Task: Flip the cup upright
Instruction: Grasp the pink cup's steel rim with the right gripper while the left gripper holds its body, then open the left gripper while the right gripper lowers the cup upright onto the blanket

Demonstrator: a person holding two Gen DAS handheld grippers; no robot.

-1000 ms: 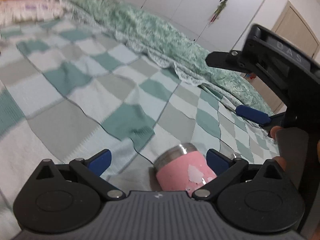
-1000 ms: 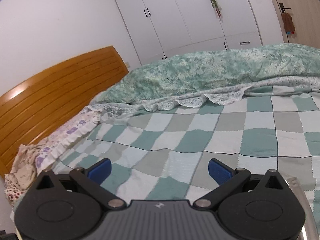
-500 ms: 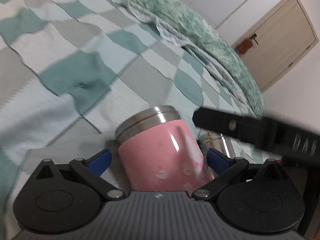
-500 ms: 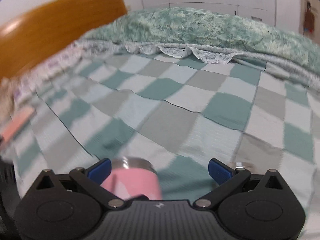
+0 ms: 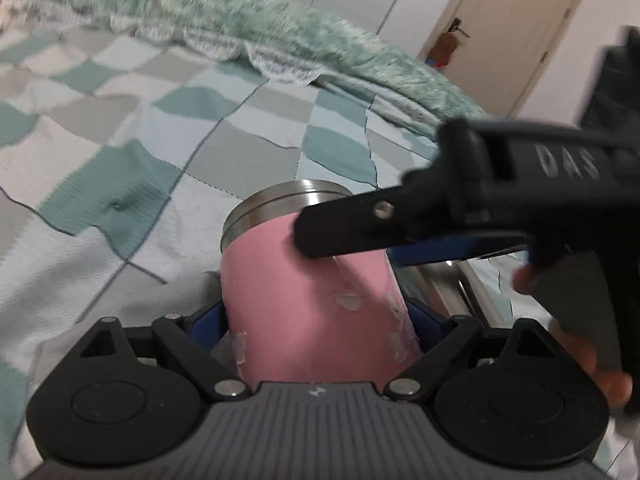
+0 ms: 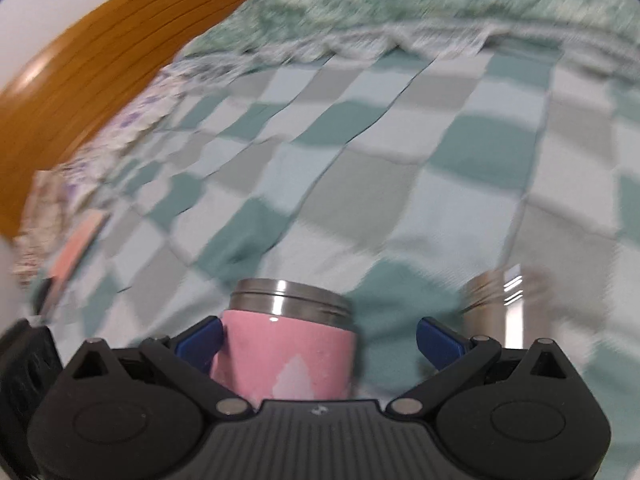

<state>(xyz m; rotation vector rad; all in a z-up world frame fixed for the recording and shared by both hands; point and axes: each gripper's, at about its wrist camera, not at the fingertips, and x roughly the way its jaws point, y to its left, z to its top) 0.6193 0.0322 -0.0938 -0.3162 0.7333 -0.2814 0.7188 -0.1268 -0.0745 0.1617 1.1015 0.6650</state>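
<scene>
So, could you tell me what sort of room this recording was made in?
Most likely a bedroom. The pink cup sits on a bed spread with a checked blanket and a green quilt, a wooden headboard stands behind, and a door is nearby.

Bedroom: checked bedspread (image 6: 360, 168), wooden headboard (image 6: 100, 80).

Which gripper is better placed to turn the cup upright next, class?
Left. The left gripper has both pads against the pink cup. The right gripper is open, touching it only on one side.
</scene>
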